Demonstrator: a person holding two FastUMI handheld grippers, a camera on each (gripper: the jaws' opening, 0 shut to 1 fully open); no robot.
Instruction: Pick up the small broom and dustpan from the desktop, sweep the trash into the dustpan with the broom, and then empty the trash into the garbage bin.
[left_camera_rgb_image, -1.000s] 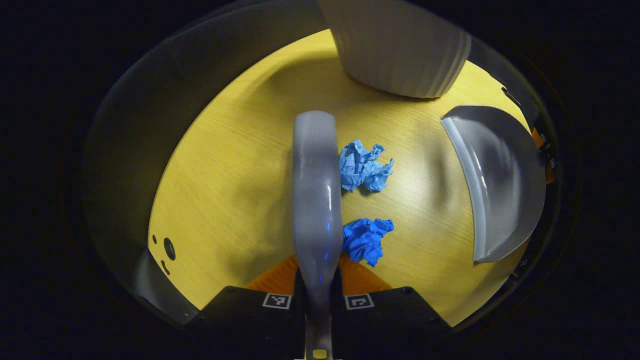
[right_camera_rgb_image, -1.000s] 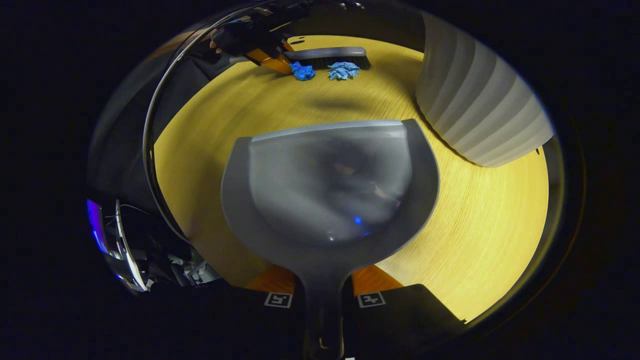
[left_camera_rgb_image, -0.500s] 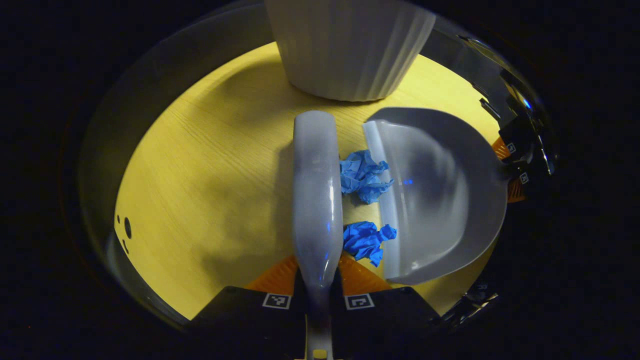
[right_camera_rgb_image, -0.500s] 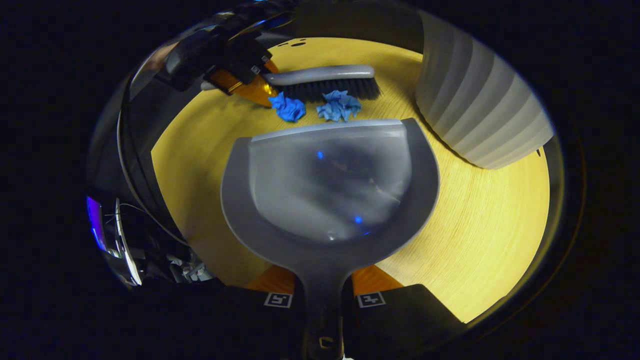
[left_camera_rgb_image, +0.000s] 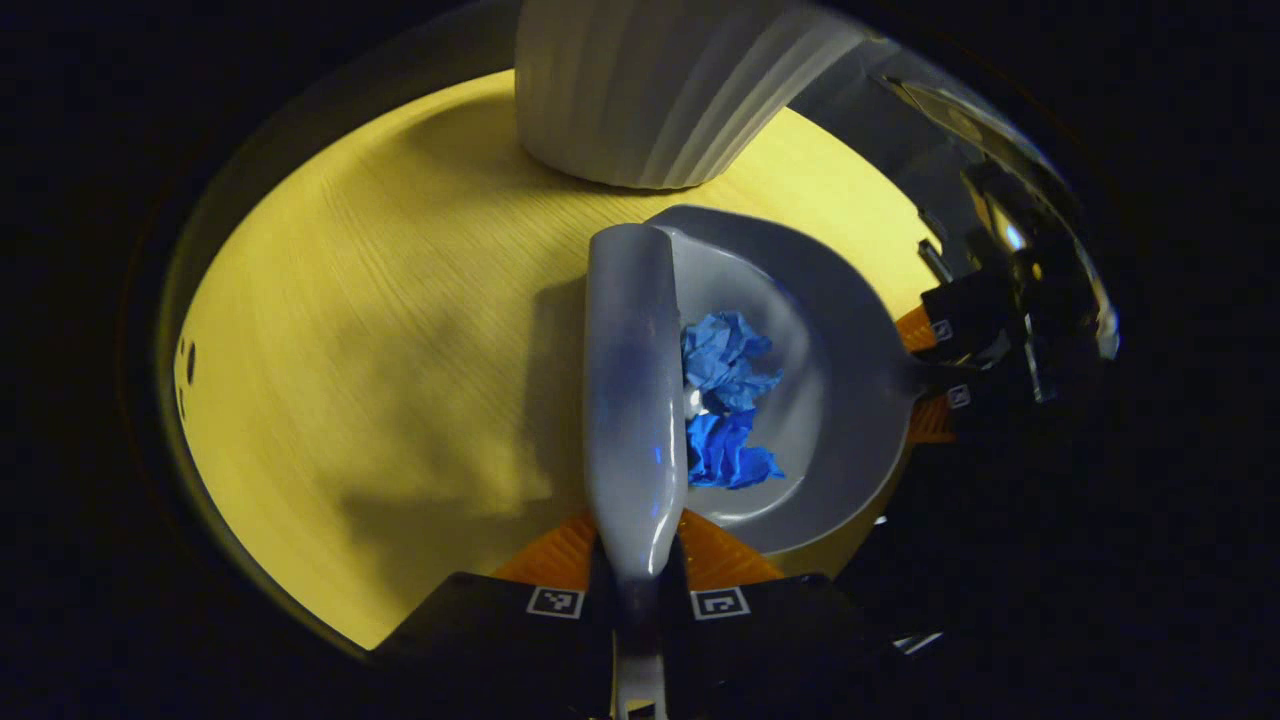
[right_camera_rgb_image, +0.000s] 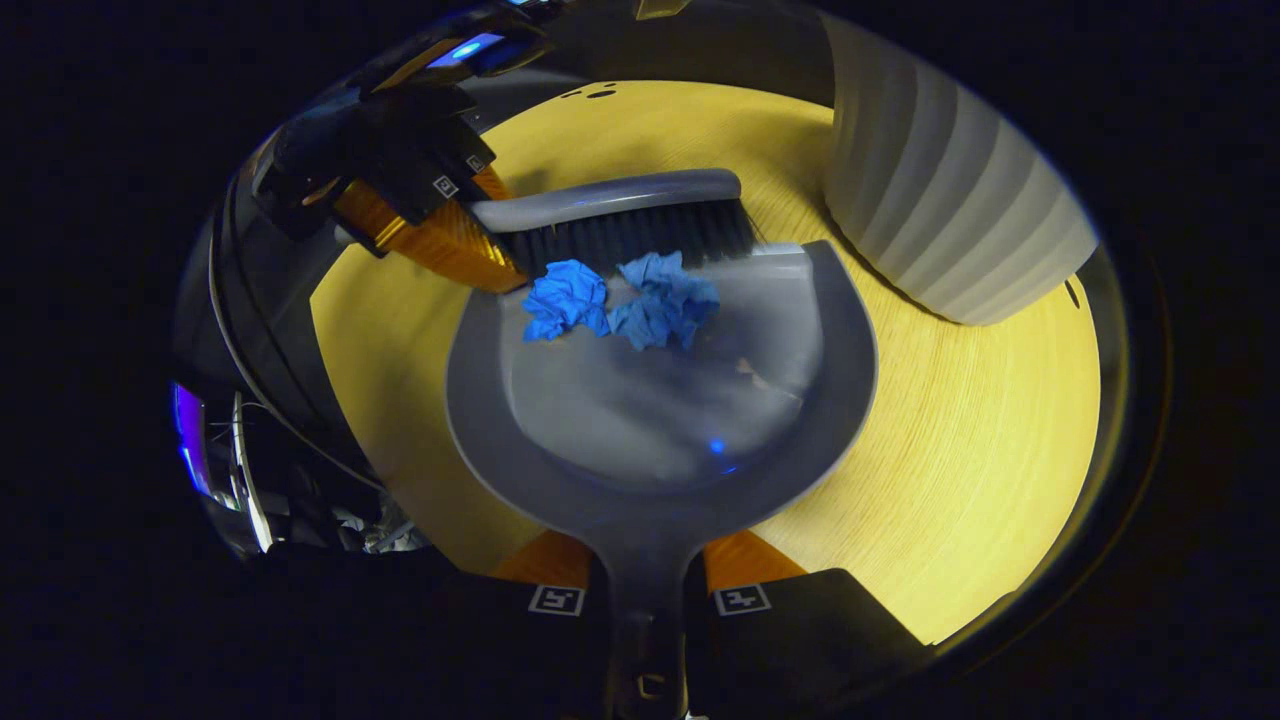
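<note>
My pictures are dim, with a warm yellow glow on the desktop (left_camera_rgb_image: 380, 330) in the middle and dark all round. In the left gripper view I see a big soft shadow at the lower left and a small white shine on the broom (left_camera_rgb_image: 630, 400). The dustpan (right_camera_rgb_image: 660, 420) looks smeary in the right gripper view, with a tiny blue glint. Things bend near the edges.

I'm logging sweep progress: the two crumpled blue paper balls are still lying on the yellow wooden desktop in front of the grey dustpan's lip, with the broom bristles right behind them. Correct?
Not quite. The two crumpled blue paper balls already sit inside the grey plastic dustpan, just past its lip, not on the yellow wooden desktop. The right gripper view shows this. The grey broom's bristles are indeed right behind them.
</note>
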